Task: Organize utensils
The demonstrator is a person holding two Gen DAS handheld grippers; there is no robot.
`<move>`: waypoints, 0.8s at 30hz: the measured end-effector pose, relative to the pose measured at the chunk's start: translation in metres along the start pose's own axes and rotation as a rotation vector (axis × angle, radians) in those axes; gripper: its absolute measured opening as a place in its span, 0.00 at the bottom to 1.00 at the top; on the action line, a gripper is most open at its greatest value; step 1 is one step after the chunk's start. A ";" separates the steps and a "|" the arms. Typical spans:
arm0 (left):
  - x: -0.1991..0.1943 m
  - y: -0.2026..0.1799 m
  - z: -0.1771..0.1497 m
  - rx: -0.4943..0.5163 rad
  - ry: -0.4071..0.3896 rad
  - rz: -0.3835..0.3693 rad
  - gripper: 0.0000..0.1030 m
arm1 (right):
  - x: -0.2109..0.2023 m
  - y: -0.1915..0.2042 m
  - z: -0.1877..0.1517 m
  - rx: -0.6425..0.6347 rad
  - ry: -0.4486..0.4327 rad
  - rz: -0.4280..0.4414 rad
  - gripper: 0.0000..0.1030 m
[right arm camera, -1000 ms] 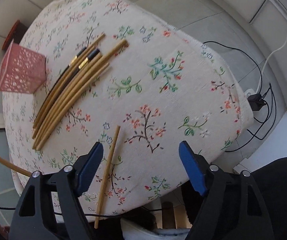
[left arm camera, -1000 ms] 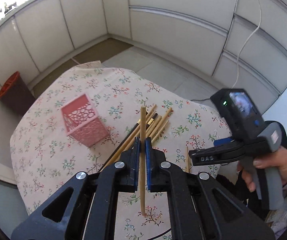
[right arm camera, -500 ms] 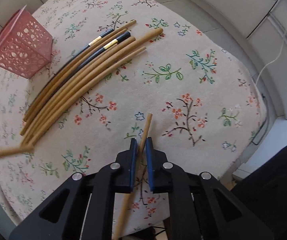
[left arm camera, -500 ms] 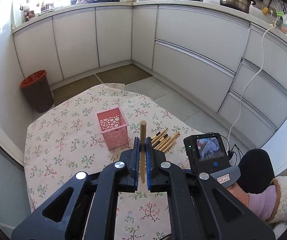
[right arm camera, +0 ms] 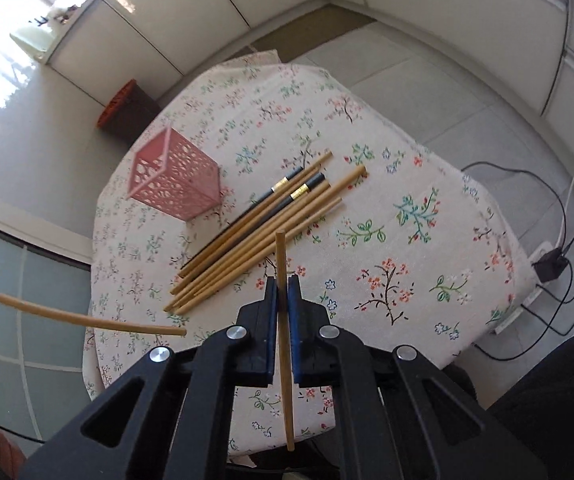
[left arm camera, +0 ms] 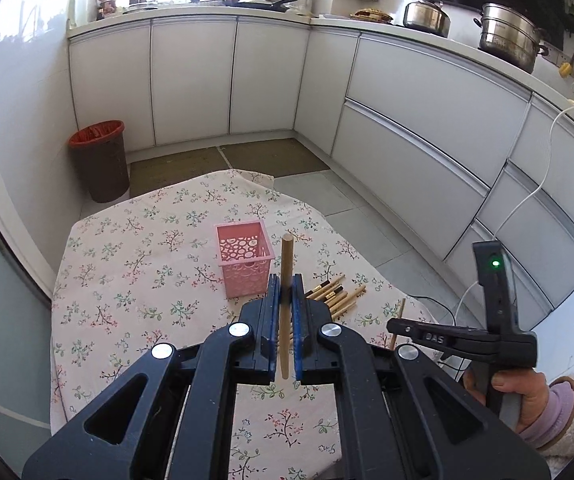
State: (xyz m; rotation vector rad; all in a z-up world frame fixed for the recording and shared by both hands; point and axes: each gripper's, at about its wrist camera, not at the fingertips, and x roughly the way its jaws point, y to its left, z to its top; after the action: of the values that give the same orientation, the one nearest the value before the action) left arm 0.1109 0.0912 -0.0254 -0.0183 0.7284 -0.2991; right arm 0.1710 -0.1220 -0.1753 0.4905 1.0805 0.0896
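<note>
A matt floral cloth (right arm camera: pixel 387 240) covers the bench; the pink basket (right arm camera: pixel 175 180) looks like perforated plastic, the loose chopsticks (right arm camera: pixel 271 224) pale smooth wood, two dark with gold bands, and the cabinet fronts (left arm camera: pixel 427 92) glossy white

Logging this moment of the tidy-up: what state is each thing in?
Left tool: shut on a wooden chopstick, held off the table.
Right tool: shut on another wooden chopstick, lifted clear of the cloth.
Pink basket: upright, no chopsticks in it.
Chopstick pile: lying loose on the tablecloth beside the basket.
</note>
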 end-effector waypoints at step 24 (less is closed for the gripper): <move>0.030 0.020 0.121 -0.169 -0.164 0.159 0.06 | -0.124 0.106 0.166 -0.140 -0.357 0.202 0.06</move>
State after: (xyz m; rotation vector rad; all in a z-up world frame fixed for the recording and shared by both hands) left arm 0.2167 0.0912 0.0428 -0.1434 0.5869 -0.0822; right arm 0.2723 -0.1222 0.0346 0.4668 0.6683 0.2449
